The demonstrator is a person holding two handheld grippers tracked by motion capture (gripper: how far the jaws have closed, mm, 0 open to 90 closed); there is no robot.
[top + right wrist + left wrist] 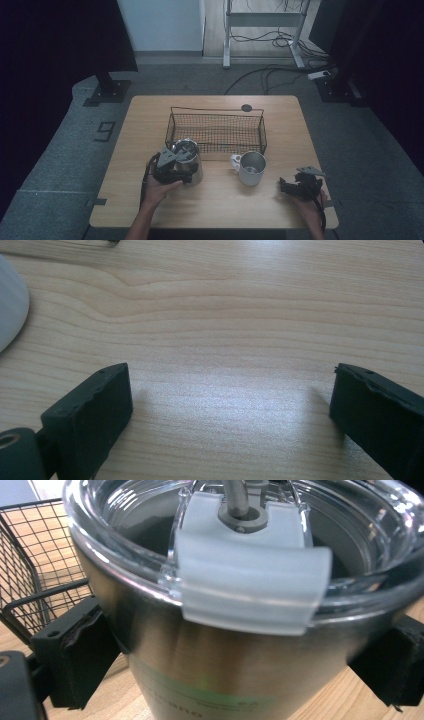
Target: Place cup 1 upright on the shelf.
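While the left gripper [176, 166] has its two black jaws on either side of the steel tumbler [189, 161], the pads press on the shiny wall, one on each side, so it looks like a firm hold. The tumbler stands on the wooden table [215, 200], just in front of the left end of the wire basket [216, 131]. From the left gripper view, the tumbler [235, 660] has a clear lid [120, 545] with a white flap [250, 590] on top, and the basket [35, 565] is just beside it on the left.

The right gripper [298, 187] rests low near the right front of the table, held in the person's hand. Its jaws stand wide apart with bare wood [225, 330] between them, so it holds nothing.

A steel mug [251, 167] with a white handle stands between the two grippers, just in front of the basket too, with no gripper on it.

The step in hand looks like the grab on the tumbler, with the lift not yet done. The next move likely calls for a straight lift, high enough to get over the basket's rim, then a short trip forward and a soft set-down inside. The tumbler is smooth and narrows toward the bottom, so it could slip down if the squeeze is weak. Keeping it upright should help.
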